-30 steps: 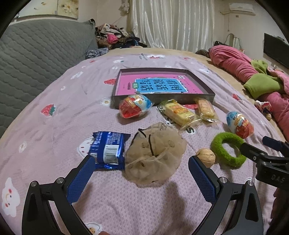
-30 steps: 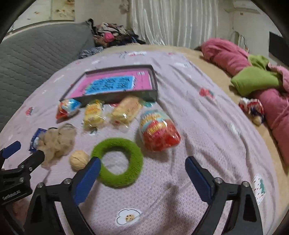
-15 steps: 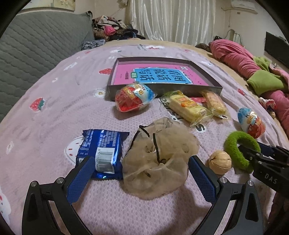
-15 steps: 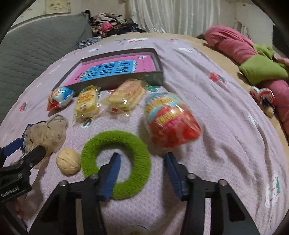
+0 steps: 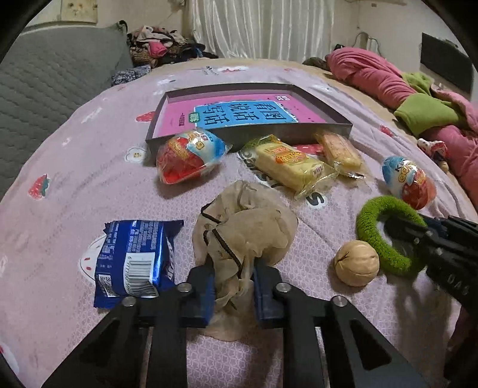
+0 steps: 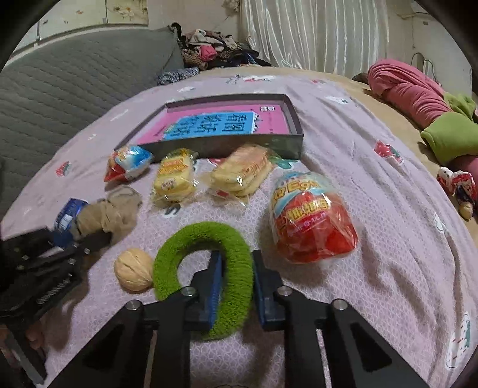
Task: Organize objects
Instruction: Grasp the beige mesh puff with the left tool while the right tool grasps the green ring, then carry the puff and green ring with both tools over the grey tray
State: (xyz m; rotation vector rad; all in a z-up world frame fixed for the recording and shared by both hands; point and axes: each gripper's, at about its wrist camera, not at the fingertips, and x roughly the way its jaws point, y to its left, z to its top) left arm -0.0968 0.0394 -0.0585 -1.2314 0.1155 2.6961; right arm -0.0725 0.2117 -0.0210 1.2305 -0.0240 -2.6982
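Underneath, a pink printed bedsheet [image 5: 74,179] meets white curtains [image 5: 263,27].

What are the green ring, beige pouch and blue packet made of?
Green ring: fuzzy, plush or terry-like fabric, matte; the pile shows along its edge. It looks soft, and the right tool is shut on it.
Beige pouch: thin sheer fabric, likely mesh or organza, crumpled, with a dark drawstring; the left tool pinches it.
Blue packet: glossy plastic film, with glare and crimped ends.

Two egg-shaped snack packs [image 5: 191,158] [image 5: 409,182], two yellow cake packs [image 5: 291,165] [image 5: 339,149], one blue packet [image 5: 134,256], one walnut [image 5: 356,262].
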